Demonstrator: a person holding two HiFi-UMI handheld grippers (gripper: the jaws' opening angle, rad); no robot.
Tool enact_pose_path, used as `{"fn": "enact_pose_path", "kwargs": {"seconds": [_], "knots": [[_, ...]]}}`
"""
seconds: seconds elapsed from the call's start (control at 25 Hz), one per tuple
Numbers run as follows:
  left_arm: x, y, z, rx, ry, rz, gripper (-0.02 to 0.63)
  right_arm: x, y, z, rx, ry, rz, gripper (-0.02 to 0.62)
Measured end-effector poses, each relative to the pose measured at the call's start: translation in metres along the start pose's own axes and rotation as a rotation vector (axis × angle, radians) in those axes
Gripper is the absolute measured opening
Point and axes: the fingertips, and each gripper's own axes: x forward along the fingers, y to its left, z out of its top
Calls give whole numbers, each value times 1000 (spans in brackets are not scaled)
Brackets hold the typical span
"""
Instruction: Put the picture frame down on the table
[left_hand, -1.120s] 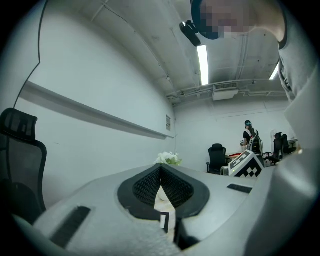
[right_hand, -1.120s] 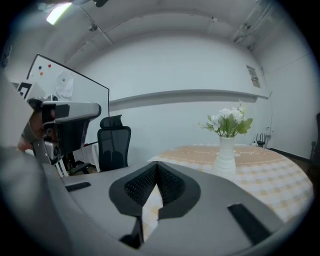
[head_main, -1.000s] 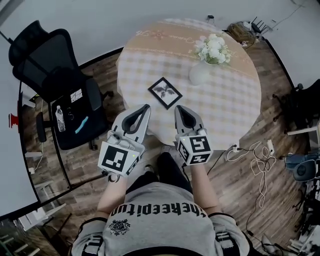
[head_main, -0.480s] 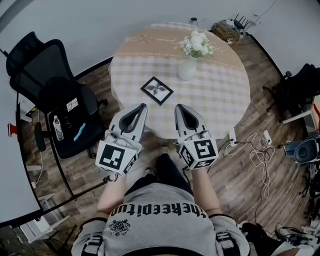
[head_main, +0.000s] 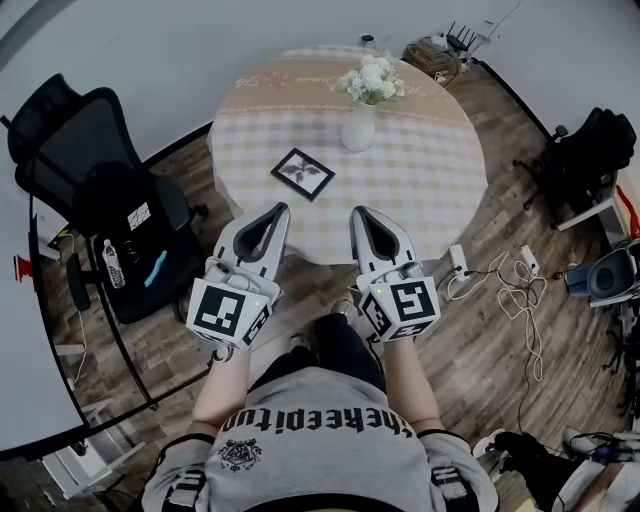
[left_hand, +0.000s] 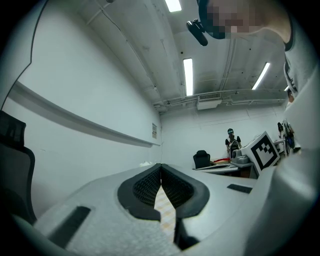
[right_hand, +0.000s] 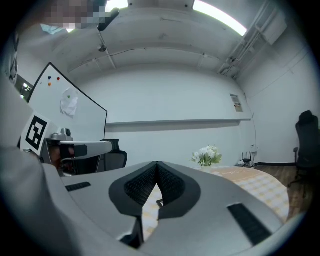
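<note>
The picture frame (head_main: 303, 173), black with a pale leaf print, lies flat on the left part of the round table (head_main: 430, 190), which wears a checked cloth. Nothing holds it. My left gripper (head_main: 279, 209) and right gripper (head_main: 359, 213) hover side by side off the table's near edge, over the wooden floor. Both are shut with nothing in them. In the left gripper view the jaws (left_hand: 160, 165) meet at the tips, with checked cloth showing through the gap below. In the right gripper view (right_hand: 157, 164) a corner of the frame (right_hand: 160, 203) shows through the same kind of gap.
A white vase (head_main: 358, 128) of white flowers (head_main: 372, 78) stands behind the frame. A black office chair (head_main: 100, 170) with a bottle (head_main: 110, 263) on its seat is at the left. Cables and a power strip (head_main: 500, 285) lie on the floor at the right.
The table and frame have slid up and away in the head view, so I stand farther back. Both grippers stay shut and empty, drawn back from the table edge.
</note>
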Motion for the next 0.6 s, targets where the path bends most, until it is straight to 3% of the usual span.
{"fn": "enact_pose_path", "kwargs": {"seconds": [0.6], "knots": [[5, -43, 16, 14, -14, -1, 15, -43, -17, 22, -6, -44, 12, 6]]}}
